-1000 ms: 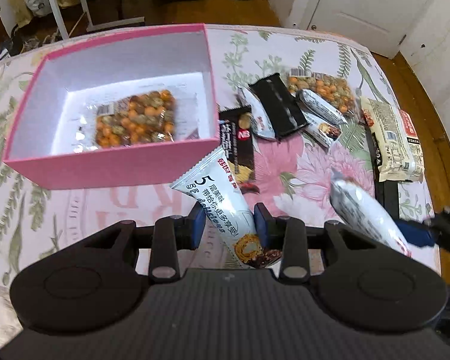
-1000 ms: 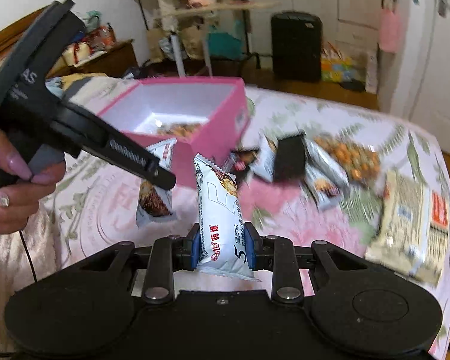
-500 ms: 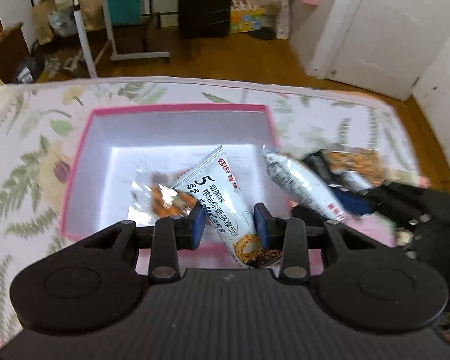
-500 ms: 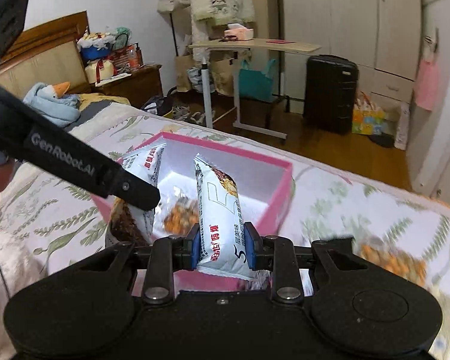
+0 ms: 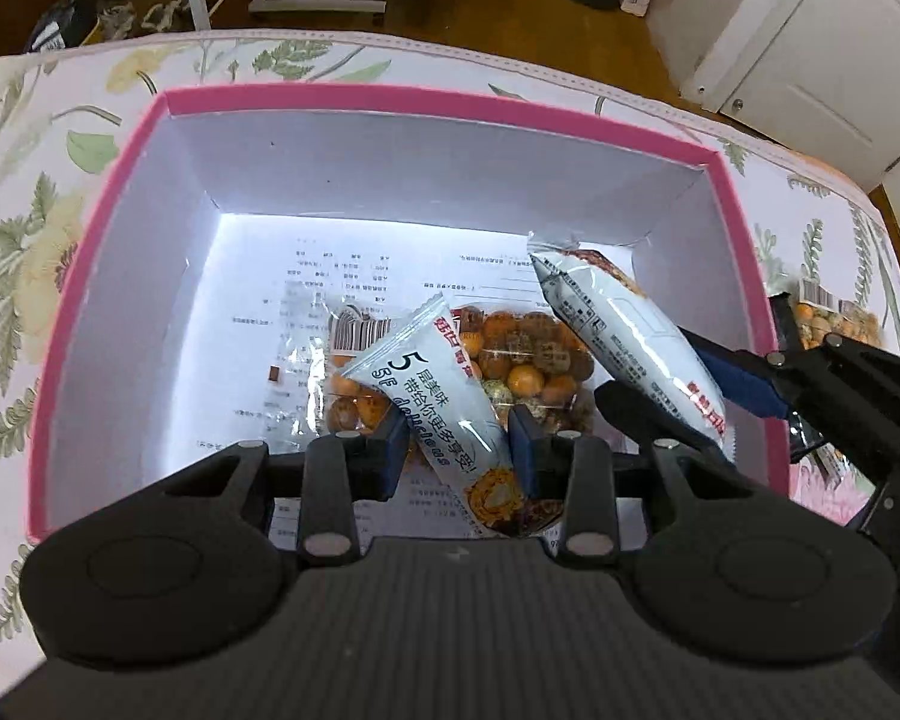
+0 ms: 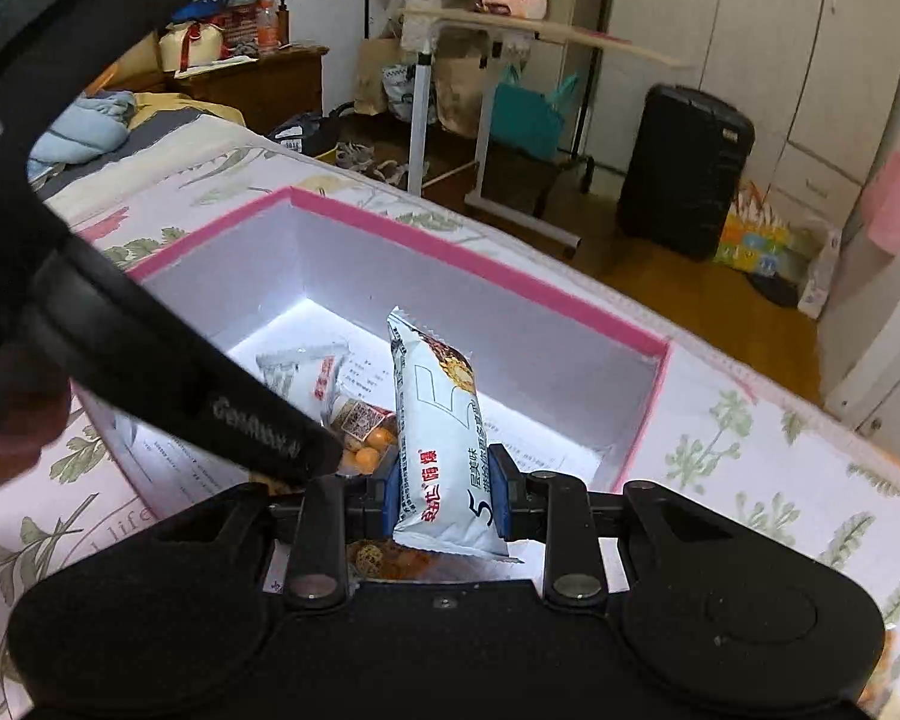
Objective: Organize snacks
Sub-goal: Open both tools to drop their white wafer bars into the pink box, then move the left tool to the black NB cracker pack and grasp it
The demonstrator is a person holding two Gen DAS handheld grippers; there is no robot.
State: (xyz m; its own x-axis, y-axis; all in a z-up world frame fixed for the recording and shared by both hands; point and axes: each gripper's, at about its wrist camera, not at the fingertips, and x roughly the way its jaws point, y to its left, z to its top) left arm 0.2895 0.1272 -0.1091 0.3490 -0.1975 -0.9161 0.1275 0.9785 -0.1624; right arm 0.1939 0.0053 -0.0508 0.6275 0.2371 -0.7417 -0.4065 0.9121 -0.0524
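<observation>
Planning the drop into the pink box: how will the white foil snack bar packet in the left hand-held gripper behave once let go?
The white foil snack bar packet juts out unbent, so probably fairly stiff. Its glossy film looks slippery; it may slide off the clear bag of orange coated nuts beneath it.

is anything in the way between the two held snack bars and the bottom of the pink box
No lid or wall stands in the way: the pink cardboard box is open-topped, and both white foil snack bars hang over it. Only the clear bag of orange coated nuts lies on the floor below them, so they may land on it.
</observation>
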